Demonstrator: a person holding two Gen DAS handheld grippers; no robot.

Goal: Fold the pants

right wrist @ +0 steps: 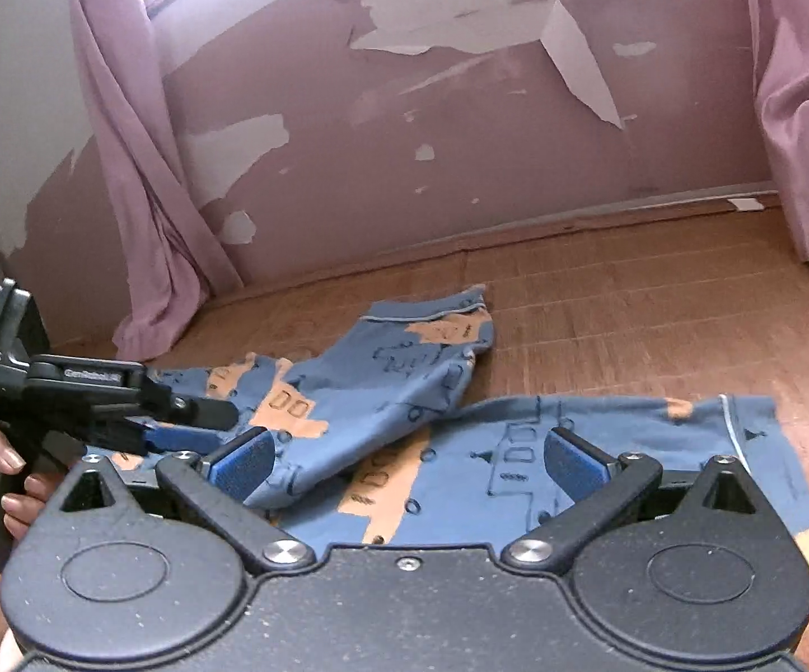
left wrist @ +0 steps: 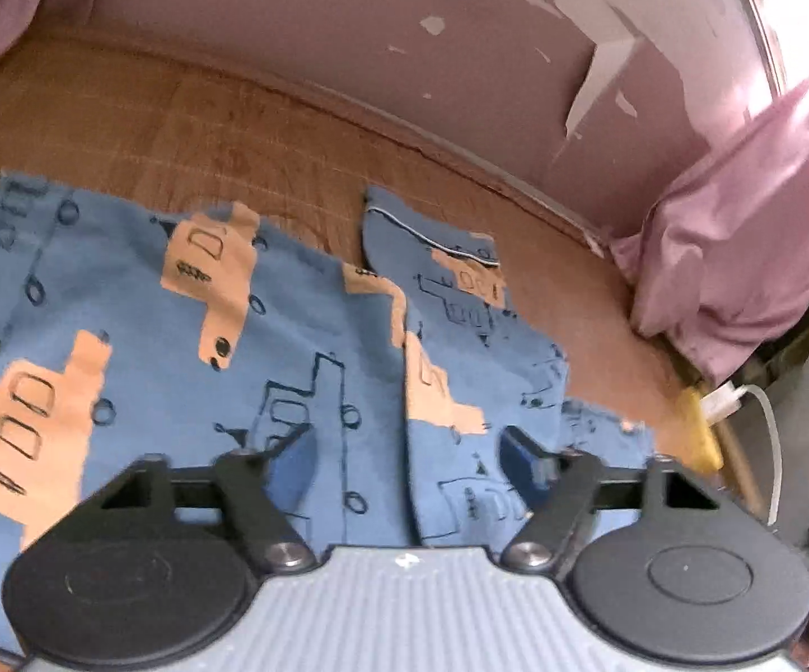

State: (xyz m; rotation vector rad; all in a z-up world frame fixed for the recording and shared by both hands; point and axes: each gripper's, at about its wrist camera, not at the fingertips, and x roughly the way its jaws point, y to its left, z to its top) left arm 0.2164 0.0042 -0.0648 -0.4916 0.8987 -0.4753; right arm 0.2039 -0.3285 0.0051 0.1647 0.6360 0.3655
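The pants (right wrist: 460, 448) are spread on the wooden worktop (right wrist: 656, 308), one leg thrown crookedly across the far side. Left tongs (left wrist: 410, 448) and right tongs (right wrist: 410, 459) are held released above the cloth; the folding looks barely begun.

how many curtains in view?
2. In the right wrist view, one pink curtain hangs at left by the window, its foot bunched on the wooden surface; the other curtain hangs at the far right edge. Any beyond the frame can't be ruled out.
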